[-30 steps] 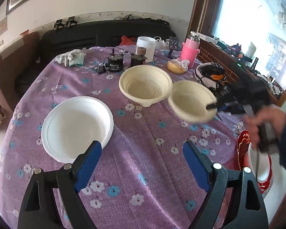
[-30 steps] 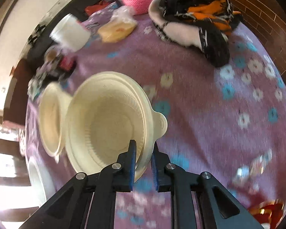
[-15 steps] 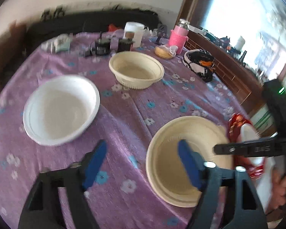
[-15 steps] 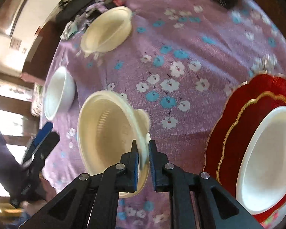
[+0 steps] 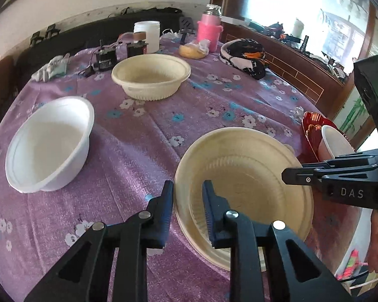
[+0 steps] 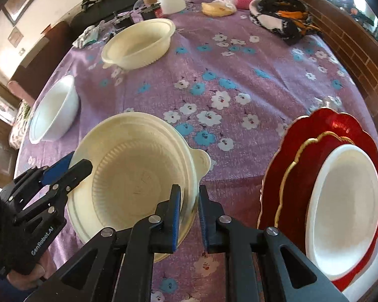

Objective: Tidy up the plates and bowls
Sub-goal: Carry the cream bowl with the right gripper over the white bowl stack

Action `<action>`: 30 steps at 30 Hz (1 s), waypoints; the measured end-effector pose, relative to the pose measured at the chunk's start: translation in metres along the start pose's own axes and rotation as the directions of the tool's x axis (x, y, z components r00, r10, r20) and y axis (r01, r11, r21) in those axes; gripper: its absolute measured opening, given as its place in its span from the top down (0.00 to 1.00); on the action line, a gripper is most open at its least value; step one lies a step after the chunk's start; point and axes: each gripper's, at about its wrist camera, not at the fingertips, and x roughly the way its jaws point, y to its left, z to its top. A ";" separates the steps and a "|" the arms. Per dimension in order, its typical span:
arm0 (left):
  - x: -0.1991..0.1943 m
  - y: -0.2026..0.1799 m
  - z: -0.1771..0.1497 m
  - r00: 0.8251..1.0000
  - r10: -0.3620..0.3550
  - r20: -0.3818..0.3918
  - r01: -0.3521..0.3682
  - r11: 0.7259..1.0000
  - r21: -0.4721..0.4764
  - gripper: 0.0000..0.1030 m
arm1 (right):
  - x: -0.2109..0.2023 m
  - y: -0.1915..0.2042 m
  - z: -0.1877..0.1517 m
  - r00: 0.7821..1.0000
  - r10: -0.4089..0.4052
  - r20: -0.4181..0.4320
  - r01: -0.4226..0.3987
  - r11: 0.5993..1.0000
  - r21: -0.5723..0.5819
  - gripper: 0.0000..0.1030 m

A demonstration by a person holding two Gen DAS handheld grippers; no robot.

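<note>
A cream bowl (image 5: 244, 176) (image 6: 138, 176) with a small tab handle sits low over the purple flowered cloth near the table's front edge. My right gripper (image 6: 190, 196) is shut on its near-right rim and shows from the side in the left wrist view (image 5: 286, 175). My left gripper (image 5: 187, 196) (image 6: 73, 163) straddles the opposite rim, its jaws closing, with the bowl's wall between the blue pads. A second cream bowl (image 5: 151, 75) (image 6: 138, 42) stands farther back. A white bowl (image 5: 50, 146) (image 6: 54, 110) rests at the left.
Stacked red plates (image 6: 315, 136) (image 5: 315, 123) with a white dish (image 6: 345, 209) on top sit at the table's right edge. At the back are a pink bottle (image 5: 209, 32), a white jar (image 5: 147, 35), a bagged bun (image 5: 192, 50), black devices (image 5: 105, 59), gloves (image 5: 51, 66) and a patterned cloth (image 5: 244, 55).
My right gripper carried the cream bowl from beside the far bowl to the table's front. My left gripper came down over its rim and its jaws narrowed from wide open.
</note>
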 end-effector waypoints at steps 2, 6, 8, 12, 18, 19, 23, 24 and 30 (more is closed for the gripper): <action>-0.001 0.001 -0.001 1.000 -0.015 0.004 0.015 1.000 0.002 0.79 | -0.001 -0.001 -0.003 1.000 -0.003 0.004 0.003 1.000 0.021 0.86; -0.005 0.000 -0.004 1.000 -0.015 0.012 0.015 1.000 0.018 0.79 | -0.005 0.002 -0.010 1.000 -0.018 0.021 0.017 0.999 0.037 0.86; -0.012 -0.001 -0.005 0.999 -0.017 0.036 0.016 1.000 0.024 0.79 | -0.007 0.004 -0.013 0.999 -0.018 0.032 0.017 0.999 0.050 0.86; -0.030 -0.010 -0.001 0.996 -0.001 0.088 -0.004 0.999 0.054 0.78 | -0.019 0.006 -0.024 0.999 -0.013 0.052 0.010 0.998 0.068 0.86; -0.057 -0.027 0.004 0.988 0.044 0.150 -0.055 0.996 0.070 0.78 | -0.041 0.004 -0.029 0.996 0.021 0.087 -0.027 0.998 0.065 0.86; -0.060 -0.031 0.005 0.986 0.051 0.157 -0.062 0.996 0.069 0.78 | -0.046 0.003 -0.030 0.995 0.032 0.094 -0.037 0.998 0.059 0.86; -0.073 -0.048 0.012 0.980 0.076 0.184 -0.091 0.993 0.073 0.78 | -0.062 -0.003 -0.032 0.992 0.064 0.105 -0.069 0.997 0.039 0.86; -0.076 -0.053 0.014 0.979 0.079 0.190 -0.095 0.992 0.077 0.78 | -0.066 -0.006 -0.032 0.992 0.071 0.107 -0.076 0.996 0.037 0.86; -0.085 -0.089 0.025 0.975 0.074 0.210 -0.099 0.989 0.108 0.78 | -0.095 -0.035 -0.036 0.987 0.104 0.124 -0.111 0.993 0.049 0.85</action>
